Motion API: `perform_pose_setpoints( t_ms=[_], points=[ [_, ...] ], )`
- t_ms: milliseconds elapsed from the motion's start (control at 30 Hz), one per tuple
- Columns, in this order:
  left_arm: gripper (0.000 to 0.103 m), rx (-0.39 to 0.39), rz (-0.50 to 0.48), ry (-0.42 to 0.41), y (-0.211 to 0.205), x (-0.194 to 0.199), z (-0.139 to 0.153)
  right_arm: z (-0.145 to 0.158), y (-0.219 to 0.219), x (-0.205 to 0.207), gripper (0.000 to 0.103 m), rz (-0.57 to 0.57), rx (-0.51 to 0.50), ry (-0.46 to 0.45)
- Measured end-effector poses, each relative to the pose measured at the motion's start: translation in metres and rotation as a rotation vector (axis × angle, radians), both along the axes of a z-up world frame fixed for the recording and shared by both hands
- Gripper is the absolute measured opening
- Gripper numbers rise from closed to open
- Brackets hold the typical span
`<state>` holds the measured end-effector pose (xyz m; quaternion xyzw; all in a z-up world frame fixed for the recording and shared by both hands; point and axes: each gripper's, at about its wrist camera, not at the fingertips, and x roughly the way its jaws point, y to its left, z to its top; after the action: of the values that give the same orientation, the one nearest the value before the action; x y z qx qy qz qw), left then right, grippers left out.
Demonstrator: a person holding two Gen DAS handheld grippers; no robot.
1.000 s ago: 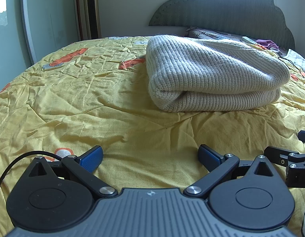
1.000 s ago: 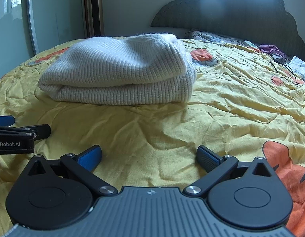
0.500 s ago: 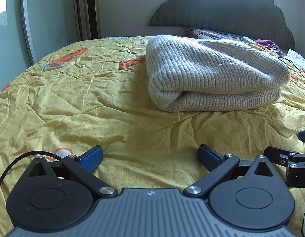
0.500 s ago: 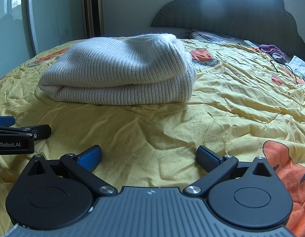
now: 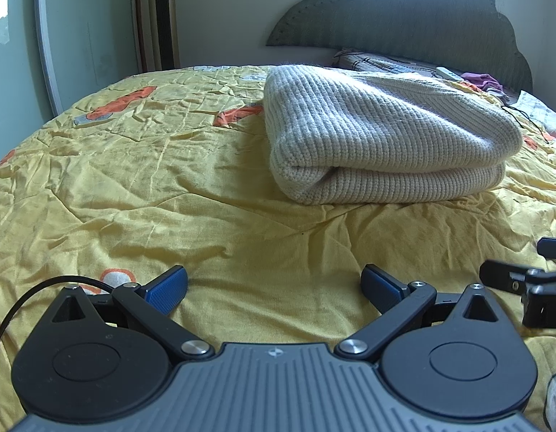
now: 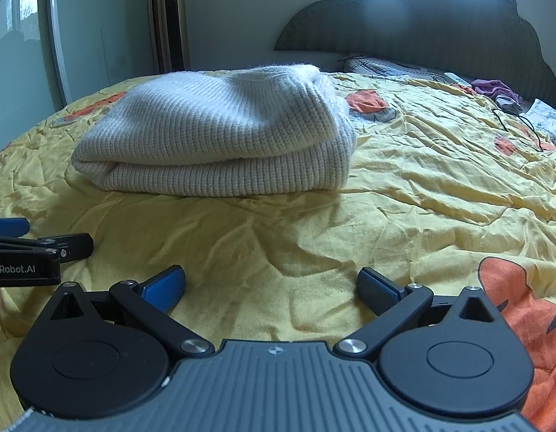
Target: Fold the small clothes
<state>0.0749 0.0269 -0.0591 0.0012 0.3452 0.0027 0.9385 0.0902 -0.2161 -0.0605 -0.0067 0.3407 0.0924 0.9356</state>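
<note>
A cream ribbed knit sweater [image 5: 382, 136] lies folded into a thick bundle on the yellow bedspread [image 5: 141, 180], ahead and to the right in the left wrist view. The right wrist view shows the same sweater [image 6: 220, 136] ahead and to the left. My left gripper [image 5: 274, 286] rests low over the bedspread, open, with nothing between its blue pads, well short of the sweater. Equally far back, my right gripper [image 6: 270, 286] is open and empty. Each gripper shows at the edge of the other's view: the right gripper [image 5: 526, 280], the left gripper [image 6: 29, 252].
The yellow bedspread has orange cartoon prints [image 6: 522, 306] and many wrinkles. A dark padded headboard [image 5: 403, 18] stands behind, with a pillow, purple cloth [image 6: 493, 88] and a black cable [image 6: 519, 122] at the far right. A tower fan [image 5: 164, 18] and mirror stand at the far left.
</note>
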Motion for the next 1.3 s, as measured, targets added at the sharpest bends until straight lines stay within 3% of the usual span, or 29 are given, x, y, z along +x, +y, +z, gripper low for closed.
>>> perform_pose_setpoints(
  t_ms=[133, 367, 1133, 1300],
  points=[
    [0.103, 0.023, 0.038, -0.007, 0.001, -0.003, 0.006, 0.012, -0.007, -0.004, 0.103, 0.001, 0.071, -0.011],
    [0.103, 0.025, 0.067, 0.0, 0.004, -0.006, 0.015, 0.025, 0.004, -0.011, 0.103, 0.014, -0.016, -0.071],
    [0.103, 0.037, 0.071, 0.013, 0.006, -0.009, 0.015, 0.019, 0.006, -0.01, 0.103, 0.016, 0.008, -0.042],
    [0.103, 0.111, 0.087, -0.031, 0.001, -0.012, 0.017, 0.018, 0.007, -0.01, 0.103, 0.019, 0.011, -0.039]
  ],
)
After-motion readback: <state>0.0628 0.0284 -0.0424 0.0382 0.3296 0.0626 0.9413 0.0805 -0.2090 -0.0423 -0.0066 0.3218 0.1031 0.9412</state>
